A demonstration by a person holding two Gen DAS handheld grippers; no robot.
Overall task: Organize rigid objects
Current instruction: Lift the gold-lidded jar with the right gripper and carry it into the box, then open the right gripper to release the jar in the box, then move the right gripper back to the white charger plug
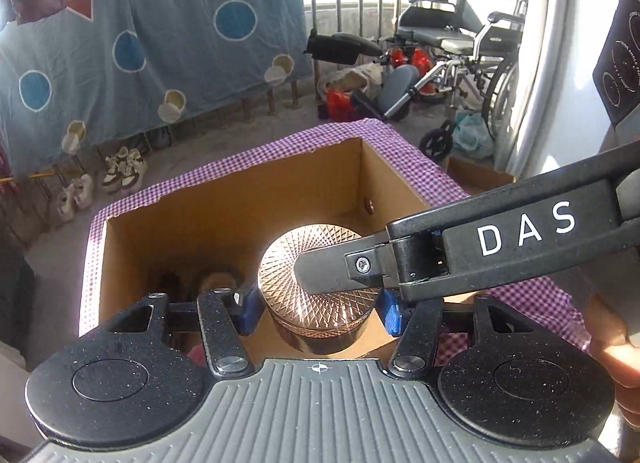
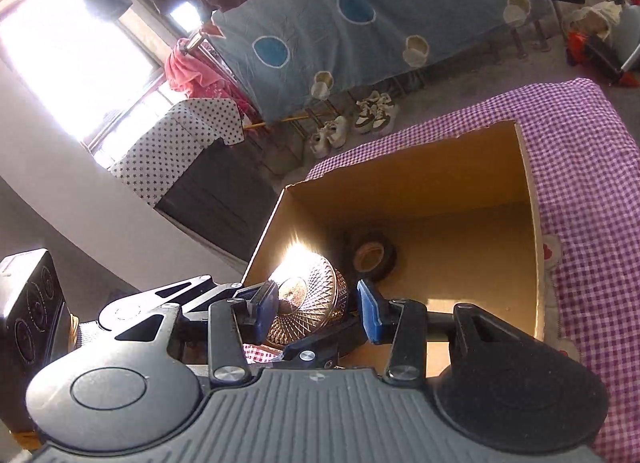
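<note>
Copper-pink and shiny, the jar (image 1: 304, 241) sits low in the middle of the left view, over the near end of the brown cardboard box (image 1: 240, 199). My left claw (image 1: 320, 313) squeezes it from both sides, with the blue pads (image 1: 250, 309) pressed on its round wall. My right claw (image 2: 318, 305) comes in from the right of that view and lays one finger flat across the patterned lid. The jar is between its fingers too, but I cannot tell if it is squeezing or only steadying.

I think I am in the middle of putting the jar away in the box. There is a dark shadow under it, so it looks a little off the floor of the box, but I am not sure. Next I would need to set it down flat, let go gently, and lift both claws straight up.

The box has tall walls. The near wall is right under my claws, so I should not drag sideways. A dark roll of tape (image 2: 372, 259) sits just beyond the jar in the right view – I must not bump it. To the right of the roll the box floor is bare. All around the box lies the purple checked cloth (image 1: 400, 139).
</note>
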